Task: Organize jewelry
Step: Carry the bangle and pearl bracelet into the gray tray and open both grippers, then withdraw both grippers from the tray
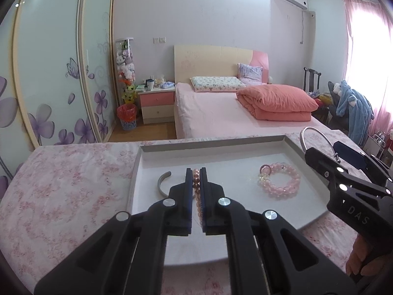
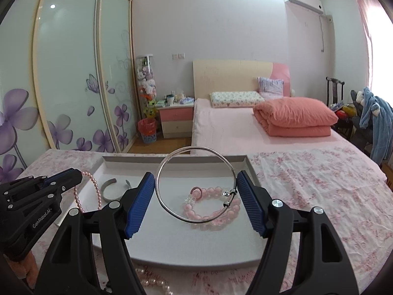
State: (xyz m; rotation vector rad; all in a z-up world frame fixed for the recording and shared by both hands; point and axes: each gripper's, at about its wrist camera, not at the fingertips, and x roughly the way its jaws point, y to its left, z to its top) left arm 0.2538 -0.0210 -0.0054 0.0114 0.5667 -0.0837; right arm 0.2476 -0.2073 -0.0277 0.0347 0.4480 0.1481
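Observation:
A white tray (image 1: 145,162) lies on the pink floral cloth; it also shows in the right wrist view (image 2: 172,245). My left gripper (image 1: 196,174) is shut on a pink pearl strand (image 1: 196,184) above the tray's left part; the strand hangs in a loop in the right wrist view (image 2: 97,189). My right gripper (image 2: 196,179) is shut on a thin silver bangle (image 2: 162,169), held above the tray; the bangle also shows in the left wrist view (image 1: 304,135). In the tray lie a grey open cuff (image 1: 161,184) and a pink bead bracelet (image 1: 282,182).
A pale pearl strand (image 2: 157,282) lies on the cloth in front of the tray. The cloth-covered table (image 2: 319,184) extends to the right of the tray. A bed (image 1: 221,113) stands behind, with a wardrobe (image 1: 49,73) at left.

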